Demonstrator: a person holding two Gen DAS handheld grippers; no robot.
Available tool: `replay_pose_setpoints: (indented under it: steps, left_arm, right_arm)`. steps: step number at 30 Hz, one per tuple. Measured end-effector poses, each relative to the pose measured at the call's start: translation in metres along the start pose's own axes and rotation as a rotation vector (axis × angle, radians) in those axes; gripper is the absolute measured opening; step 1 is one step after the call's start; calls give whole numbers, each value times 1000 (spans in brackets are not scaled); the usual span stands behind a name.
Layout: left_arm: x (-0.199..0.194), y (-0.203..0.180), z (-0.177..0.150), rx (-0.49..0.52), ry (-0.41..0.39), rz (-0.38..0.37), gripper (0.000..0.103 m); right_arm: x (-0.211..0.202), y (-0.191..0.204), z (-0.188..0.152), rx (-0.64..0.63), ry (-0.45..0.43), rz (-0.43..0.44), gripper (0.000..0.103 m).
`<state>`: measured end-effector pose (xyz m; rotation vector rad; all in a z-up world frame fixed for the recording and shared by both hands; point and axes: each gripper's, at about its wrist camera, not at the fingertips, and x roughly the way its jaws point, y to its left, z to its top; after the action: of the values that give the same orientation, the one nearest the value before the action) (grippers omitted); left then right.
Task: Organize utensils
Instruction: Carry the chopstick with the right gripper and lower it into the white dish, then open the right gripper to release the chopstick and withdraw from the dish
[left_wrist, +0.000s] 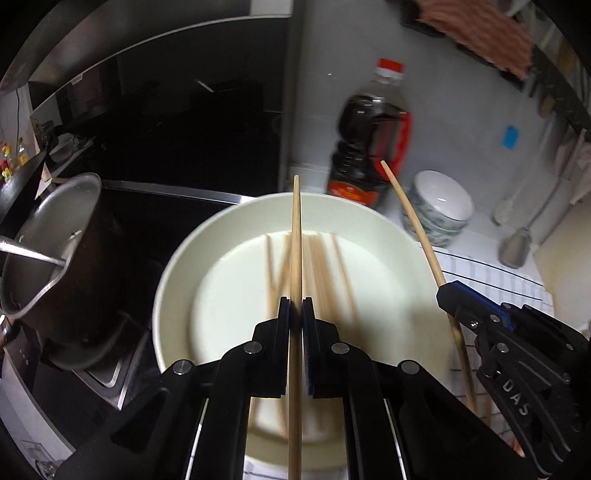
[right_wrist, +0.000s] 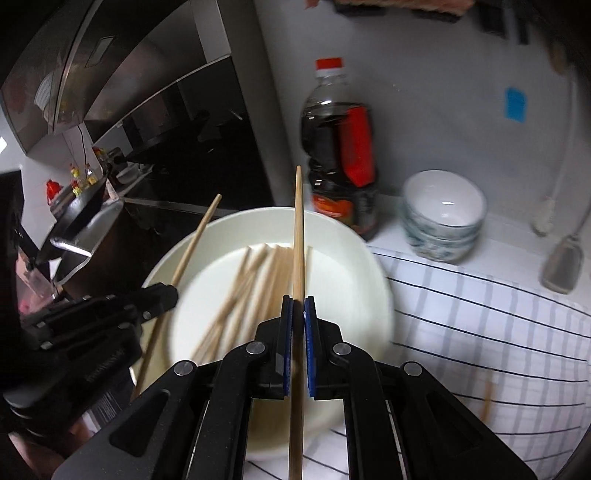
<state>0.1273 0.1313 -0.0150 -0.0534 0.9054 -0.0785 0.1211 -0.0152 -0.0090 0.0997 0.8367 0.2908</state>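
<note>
A white round dish (left_wrist: 369, 236) (right_wrist: 343, 236) holds several loose wooden chopsticks (left_wrist: 321, 258) (right_wrist: 255, 273). My left gripper (left_wrist: 295, 301) is shut on one wooden chopstick (left_wrist: 296, 221) and holds it upright over the dish. My right gripper (right_wrist: 298, 299) is shut on another chopstick (right_wrist: 298, 221), also over the dish. In the left wrist view the right gripper (left_wrist: 448, 290) shows at the right with its chopstick (left_wrist: 410, 214). In the right wrist view the left gripper (right_wrist: 168, 291) shows at the left with its chopstick (right_wrist: 195, 236).
A dark sauce bottle (left_wrist: 369, 140) (right_wrist: 340, 155) stands behind the dish by the wall. Stacked patterned bowls (left_wrist: 439, 206) (right_wrist: 443, 214) sit to its right. A striped cloth (right_wrist: 480, 325) lies under the dish. A metal pot (left_wrist: 55, 258) stands on the stove at left. A spatula (right_wrist: 561, 266) leans at right.
</note>
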Motion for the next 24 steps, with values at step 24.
replay_pose_setpoints:
  steps: [24]
  left_arm:
    - [77, 21, -10, 29, 161, -7, 8]
  right_arm:
    - [86, 11, -14, 85, 207, -36, 6]
